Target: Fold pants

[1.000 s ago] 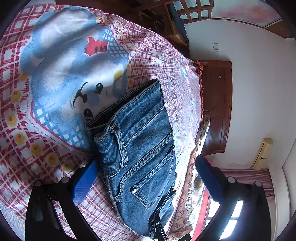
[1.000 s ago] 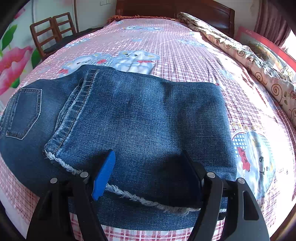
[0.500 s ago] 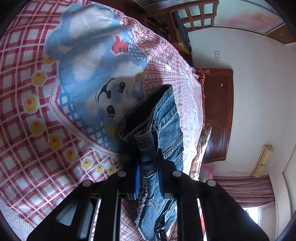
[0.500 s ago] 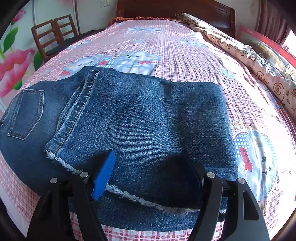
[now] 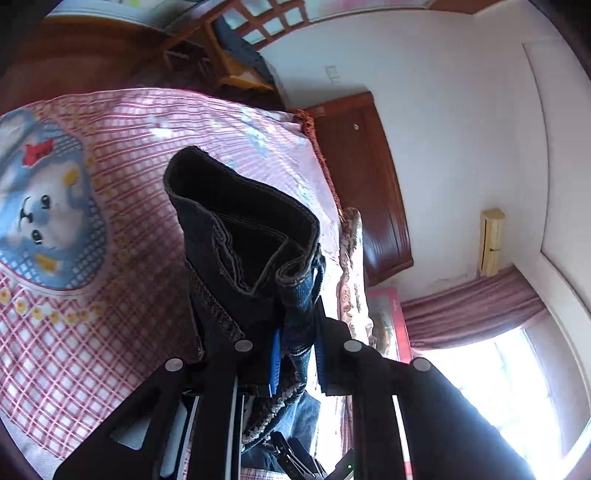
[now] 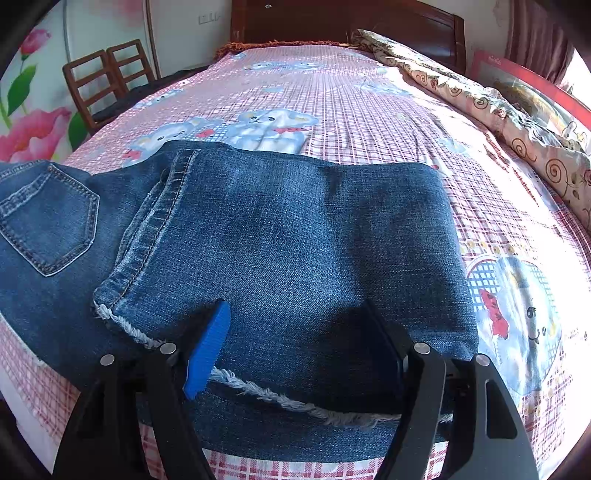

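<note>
Blue denim pants [image 6: 288, 240] lie folded on the pink checked bed, frayed leg hems toward me and a back pocket at the left. My right gripper [image 6: 299, 350] hovers open just above the frayed hem, holding nothing. In the left wrist view, my left gripper [image 5: 295, 354] is shut on the waistband end of the pants [image 5: 240, 236] and holds it lifted off the bed, the cloth standing up in a dark fold in front of the camera.
The bedsheet [image 6: 369, 110] has blue bear prints. A floral quilt [image 6: 498, 110] lies along the right side. A wooden headboard [image 6: 332, 18] stands at the far end and wooden chairs [image 6: 103, 81] at the left. A window [image 5: 498, 387] is bright.
My left gripper shut on the waistband end of the pants and raised it off the bed. My right gripper stayed open above the hem.
</note>
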`<state>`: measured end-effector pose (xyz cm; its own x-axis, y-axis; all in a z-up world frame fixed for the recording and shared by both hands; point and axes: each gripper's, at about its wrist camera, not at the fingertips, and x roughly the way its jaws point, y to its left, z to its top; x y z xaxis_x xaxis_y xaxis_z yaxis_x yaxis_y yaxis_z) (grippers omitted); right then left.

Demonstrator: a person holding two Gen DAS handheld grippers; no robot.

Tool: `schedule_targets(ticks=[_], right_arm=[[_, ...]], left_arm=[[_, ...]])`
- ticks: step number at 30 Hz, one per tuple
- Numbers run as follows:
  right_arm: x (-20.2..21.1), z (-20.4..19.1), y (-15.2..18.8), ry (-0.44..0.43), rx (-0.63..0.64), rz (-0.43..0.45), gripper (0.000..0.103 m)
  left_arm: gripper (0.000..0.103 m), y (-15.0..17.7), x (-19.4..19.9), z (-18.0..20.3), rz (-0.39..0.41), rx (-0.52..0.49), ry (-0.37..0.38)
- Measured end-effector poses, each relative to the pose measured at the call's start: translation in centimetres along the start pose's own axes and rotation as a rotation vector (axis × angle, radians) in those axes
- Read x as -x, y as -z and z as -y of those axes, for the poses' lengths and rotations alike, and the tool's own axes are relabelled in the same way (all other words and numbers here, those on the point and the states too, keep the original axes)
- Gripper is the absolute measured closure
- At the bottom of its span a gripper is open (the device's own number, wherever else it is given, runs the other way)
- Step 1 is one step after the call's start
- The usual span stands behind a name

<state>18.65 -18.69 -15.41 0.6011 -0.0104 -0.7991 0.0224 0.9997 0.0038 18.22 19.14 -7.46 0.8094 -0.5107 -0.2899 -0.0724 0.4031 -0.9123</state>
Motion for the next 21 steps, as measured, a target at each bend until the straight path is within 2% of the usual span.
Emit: schedule_targets(ticks=[2, 3, 5, 8, 10, 12, 16, 19, 21], right_arm=[[0.4, 0.5, -0.2, -0.051, -0.042, -0.006, 0.023], [0.8, 1.0, -0.3, -0.080, -0.088, -0.006, 0.023], [1.9, 2.8, -0.3, -0.190, -0.233, -0.003, 0.021], [2.8, 6.2, 0.5, -0.333, -0.438, -0.021, 0.019], [3.2, 8.2, 1.3, -0.392, -0.531, -0.028, 0.019], [3.8, 9.9, 1.9, -0.434, -0.599, -0.022, 0.019], [4.6, 11.9, 2.6, -0.462, -0.653, -0.010, 0.019], [5.2, 12.5, 2.7, -0.463, -0.678, -0.003, 0.019], [5.9, 13.2, 3.0, -0.461, -0.707, 0.012, 0.019]], left_arm=[[0.090, 1.2, -1.3, 3.4, -0.044, -0.100, 0.041], [0.090, 1.9, -2.1, 5.0, -0.068, -0.141, 0.062], [0.090, 3.6, -3.9, 7.7, -0.119, -0.220, 0.099], [0.089, 6.5, -6.8, 10.0, -0.205, -0.291, 0.129], [0.089, 8.7, -8.5, 11.0, -0.260, -0.340, 0.127], [0.089, 11.0, -10.5, 11.6, -0.318, -0.398, 0.109], [0.089, 16.1, -13.3, 11.3, -0.434, -0.495, 0.043], [0.089, 20.4, -15.4, 9.8, -0.519, -0.580, -0.050], [0.088, 22.5, -17.0, 8.3, -0.569, -0.641, -0.138]])
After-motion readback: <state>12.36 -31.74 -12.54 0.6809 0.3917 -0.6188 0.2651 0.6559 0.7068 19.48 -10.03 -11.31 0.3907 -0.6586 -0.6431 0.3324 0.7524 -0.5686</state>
